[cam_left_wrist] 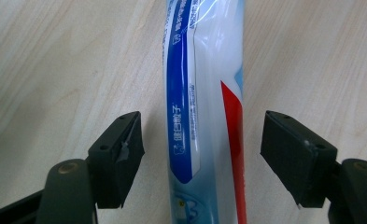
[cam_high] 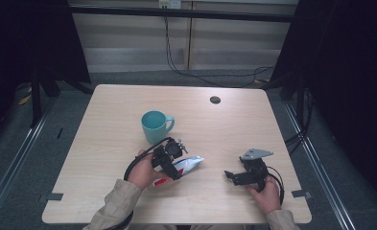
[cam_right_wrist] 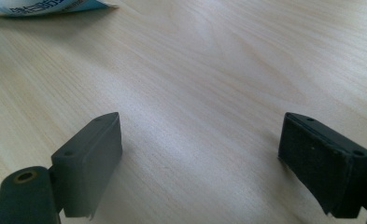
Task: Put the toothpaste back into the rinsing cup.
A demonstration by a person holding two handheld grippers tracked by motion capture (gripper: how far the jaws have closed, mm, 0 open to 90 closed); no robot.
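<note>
Left gripper view: a toothpaste tube (cam_left_wrist: 204, 116) lies between wide-open fingers (cam_left_wrist: 118, 156), untouched, on a pale wooden counter (cam_left_wrist: 55, 70); right gripper (cam_right_wrist: 200, 163) open, empty.

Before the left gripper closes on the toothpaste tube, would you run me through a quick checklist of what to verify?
1. Left gripper open: ok.
2. Toothpaste tube between its jaws, gaps on both sides: ok.
3. Tube lying flat on the table: ok.
4. Right gripper open, apart from the tube: ok.
5. Teal mug upright, beyond the tube: ok.
6. Tube's cap on: cannot tell.
</note>
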